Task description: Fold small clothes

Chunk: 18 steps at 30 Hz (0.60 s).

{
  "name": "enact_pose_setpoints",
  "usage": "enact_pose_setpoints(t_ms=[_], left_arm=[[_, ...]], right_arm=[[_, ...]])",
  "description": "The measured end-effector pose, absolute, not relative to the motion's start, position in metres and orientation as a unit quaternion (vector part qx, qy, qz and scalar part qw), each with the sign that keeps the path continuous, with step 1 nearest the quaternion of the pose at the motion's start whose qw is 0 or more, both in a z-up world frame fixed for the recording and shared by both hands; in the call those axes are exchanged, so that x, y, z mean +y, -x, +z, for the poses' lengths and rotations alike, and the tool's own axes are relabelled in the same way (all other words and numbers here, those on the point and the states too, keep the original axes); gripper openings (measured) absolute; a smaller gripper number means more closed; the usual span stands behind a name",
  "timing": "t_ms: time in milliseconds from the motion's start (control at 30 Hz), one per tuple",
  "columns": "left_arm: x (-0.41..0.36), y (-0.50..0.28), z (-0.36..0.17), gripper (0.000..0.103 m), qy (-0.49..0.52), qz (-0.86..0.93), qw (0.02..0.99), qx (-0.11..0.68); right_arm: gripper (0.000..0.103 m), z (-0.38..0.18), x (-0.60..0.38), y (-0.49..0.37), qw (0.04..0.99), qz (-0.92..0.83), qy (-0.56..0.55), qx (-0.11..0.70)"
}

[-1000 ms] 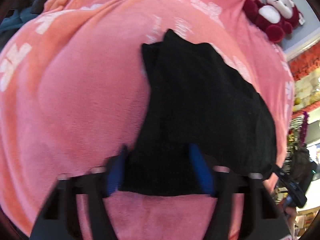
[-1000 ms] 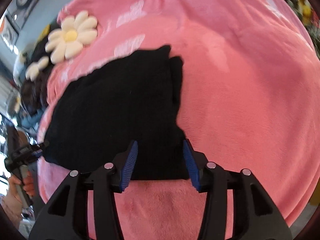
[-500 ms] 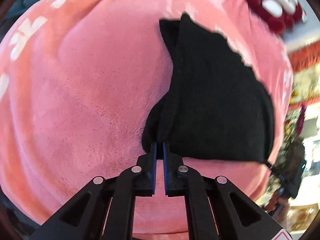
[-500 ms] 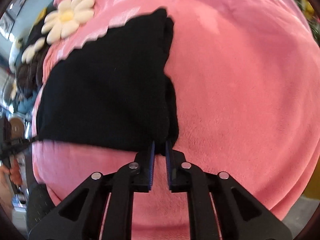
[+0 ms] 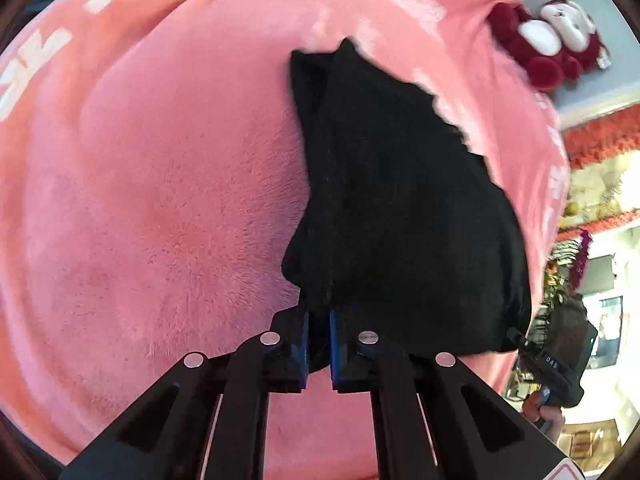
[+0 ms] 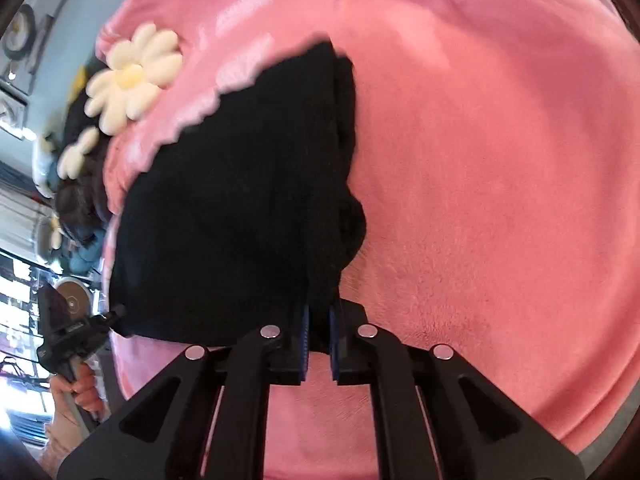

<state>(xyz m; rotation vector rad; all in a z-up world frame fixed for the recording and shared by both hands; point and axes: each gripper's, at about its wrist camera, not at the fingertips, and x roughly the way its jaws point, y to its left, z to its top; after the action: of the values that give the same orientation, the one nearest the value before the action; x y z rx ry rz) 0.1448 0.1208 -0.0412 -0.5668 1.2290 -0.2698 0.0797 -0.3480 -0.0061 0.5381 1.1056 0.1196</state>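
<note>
2 grippers (image 5: 318, 334) (image 6: 319, 330) — black garment (image 5: 400, 208) between fingers (image 5: 303, 336)

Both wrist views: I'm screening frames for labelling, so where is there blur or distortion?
Left wrist: fisheye bulges the pink blanket; black garment far edge is smeared. Right wrist: same bulge, daisy cushion and garment edge blurred; window area at left is overexposed.

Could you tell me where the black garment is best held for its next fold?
By its two near corners, approached from the near edge. The black garment lies flat on the pink blanket; the left hand-held gripper and right hand-held gripper already pinch there.
</note>
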Motion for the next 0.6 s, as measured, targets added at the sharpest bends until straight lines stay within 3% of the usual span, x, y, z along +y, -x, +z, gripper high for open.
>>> enact_pose_setpoints(t_ms=[200, 333, 400, 500, 533, 600], left_arm=[[0.132, -0.124, -0.018, 0.004, 0.264, -0.145, 0.756, 0.581], [0.121, -0.103, -0.036, 0.004, 0.242, -0.139, 0.740, 0.612], [0.115, -0.097, -0.042, 0.006, 0.213, -0.122, 0.746, 0.620], [0.106, -0.105, -0.024, 0.008, 0.188, -0.097, 0.758, 0.617], [0.103, -0.108, -0.009, 0.010, 0.178, -0.093, 0.772, 0.603], [0.095, -0.115, 0.027, 0.033, 0.150, -0.103, 0.809, 0.559]], right_arm=[[0.005, 0.020, -0.344, -0.046, 0.819, 0.066, -0.203, 0.533], [0.006, -0.014, -0.337, -0.029, 0.795, 0.056, -0.174, 0.579], [0.012, -0.034, -0.339, -0.028, 0.785, 0.027, -0.154, 0.599], [0.014, -0.011, -0.350, -0.027, 0.813, 0.001, -0.168, 0.557], [0.014, 0.009, -0.351, -0.029, 0.831, -0.004, -0.164, 0.531], [0.014, 0.041, -0.347, -0.043, 0.857, 0.011, -0.157, 0.491]])
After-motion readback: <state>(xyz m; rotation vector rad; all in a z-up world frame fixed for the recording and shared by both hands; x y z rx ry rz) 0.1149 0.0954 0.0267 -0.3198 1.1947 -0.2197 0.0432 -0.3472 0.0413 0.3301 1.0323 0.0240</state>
